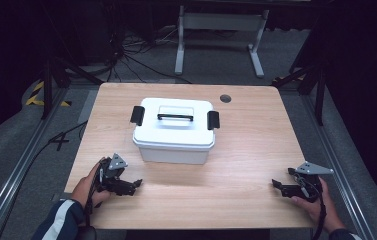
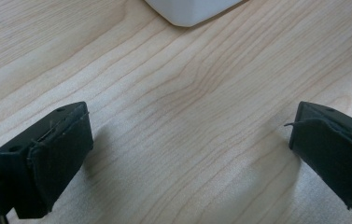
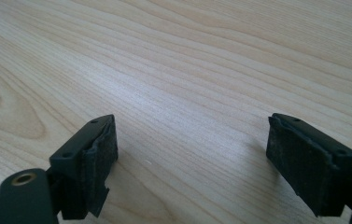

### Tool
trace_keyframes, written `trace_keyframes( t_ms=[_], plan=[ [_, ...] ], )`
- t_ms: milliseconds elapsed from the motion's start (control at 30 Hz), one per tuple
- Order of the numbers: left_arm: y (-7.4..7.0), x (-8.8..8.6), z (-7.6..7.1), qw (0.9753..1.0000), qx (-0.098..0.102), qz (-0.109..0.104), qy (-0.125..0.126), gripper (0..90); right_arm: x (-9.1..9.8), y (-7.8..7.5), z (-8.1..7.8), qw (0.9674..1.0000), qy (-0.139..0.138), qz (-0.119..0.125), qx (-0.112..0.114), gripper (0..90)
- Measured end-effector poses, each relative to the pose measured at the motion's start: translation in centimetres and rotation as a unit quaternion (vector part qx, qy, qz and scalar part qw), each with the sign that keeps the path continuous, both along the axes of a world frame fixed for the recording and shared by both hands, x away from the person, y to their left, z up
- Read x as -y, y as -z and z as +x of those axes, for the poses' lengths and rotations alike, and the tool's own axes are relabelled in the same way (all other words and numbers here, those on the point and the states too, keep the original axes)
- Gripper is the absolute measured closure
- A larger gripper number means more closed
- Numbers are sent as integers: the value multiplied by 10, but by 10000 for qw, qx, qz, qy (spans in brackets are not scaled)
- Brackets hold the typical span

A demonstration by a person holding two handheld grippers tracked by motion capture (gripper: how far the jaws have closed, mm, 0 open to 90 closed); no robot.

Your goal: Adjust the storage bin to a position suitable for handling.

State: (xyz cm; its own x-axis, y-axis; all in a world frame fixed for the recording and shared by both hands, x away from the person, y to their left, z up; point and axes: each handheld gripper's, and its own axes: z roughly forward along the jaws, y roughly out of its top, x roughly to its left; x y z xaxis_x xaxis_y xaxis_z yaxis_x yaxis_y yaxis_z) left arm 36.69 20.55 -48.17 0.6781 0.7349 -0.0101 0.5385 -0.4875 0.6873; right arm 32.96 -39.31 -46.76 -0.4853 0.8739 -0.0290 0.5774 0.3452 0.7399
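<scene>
Fingers wide apart on both sides, nothing between them! The left gripper (image 1: 137,183) sits low on the table (image 1: 246,150) at seven o'clock, jaws spread over bare wood, a corner of the white box (image 2: 190,11) peeking in ahead. The right gripper (image 1: 275,184) waits at five o'clock, jaws gaping too. The white box (image 1: 174,131) stands at centre, lid on, black handle (image 1: 175,117) flat, well apart from both.

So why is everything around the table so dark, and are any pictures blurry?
High view: light falls on the table and white box, the room around stays dim. Left gripper view: sharp wood grain, soft shadows beside the jaws. Right gripper view: pale glare mid-table, near jaw edges slightly soft.
</scene>
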Motion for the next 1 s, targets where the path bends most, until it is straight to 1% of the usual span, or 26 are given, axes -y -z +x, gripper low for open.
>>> trace_keyframes(
  t_ms=[67,100,133,167,200,233,267,300,333,433,500,533,567,600,633,667,733,767,867,900,933,967,1000],
  plan=[
    [0,0,3,10000,22,21,90,0,0,0,0,10000,-9,4,9,169],
    [0,1,3,10000,-45,-32,67,0,0,0,0,10000,-11,3,9,169],
    [0,0,5,10000,12,-12,91,0,0,0,0,10000,-21,-3,-1,168],
    [0,0,5,10000,12,-12,91,0,0,0,0,10000,-21,-3,-1,168],
    [0,1,5,9999,-36,-32,105,0,0,0,1,10000,-30,-2,-2,167],
    [0,0,7,9999,-3,6,160,0,1,0,1,10000,-54,-13,0,164],
    [0,1,7,9999,-42,-46,137,0,1,0,2,9999,-87,-53,-14,159],
    [0,1,8,9999,-33,-37,148,0,1,0,3,9999,-104,-51,-29,153],
    [0,1,9,9998,-35,-29,215,0,2,-1,4,9999,-134,-31,-39,148],
    [0,0,10,9996,-30,-29,289,0,1,-3,8,9995,-230,-122,-150,147],
    [0,0,10,9996,-39,-45,287,0,0,-6,10,9990,-288,-251,-232,158],
    [0,0,10,9995,-43,-42,299,1,-1,-7,12,9988,-305,-291,-232,170],
    [-1,-1,11,9992,14,40,390,3,-1,-8,13,9984,-345,-347,-269,196],
    [0,-1,11,9993,-16,0,379,2,-2,-10,14,9979,-435,-379,-294,231],
    [0,-1,11,9992,-1,2,392,2,-3,-12,15,9973,-490,-456,-289,240],
    [0,-2,11,9992,-6,10,393,3,-5,-15,17,9971,-529,-478,-278,241],
    [0,-2,10,9992,6,7,399,3,-9,-22,20,9969,-652,-361,-242,253],
    [1,-1,10,9992,20,-44,407,4,-11,-26,21,9964,-741,-346,-219,261],
    [0,-5,11,9982,3,20,601,4,-22,-38,26,9943,-950,-449,-159,279],
    [-1,-6,11,9978,-13,38,667,3,-32,-46,30,9920,-1110,-575,-153,285],
    [-1,-6,11,9978,-25,15,662,3,-37,-49,32,9911,-1167,-631,-142,289],
    [-1,-6,11,9978,-25,15,662,1,-37,-49,32,9911,-1167,-631,-142,289],
    [0,-6,11,9978,-30,11,660,1,-42,-54,34,9898,-1249,-672,-121,294]
  ],
)
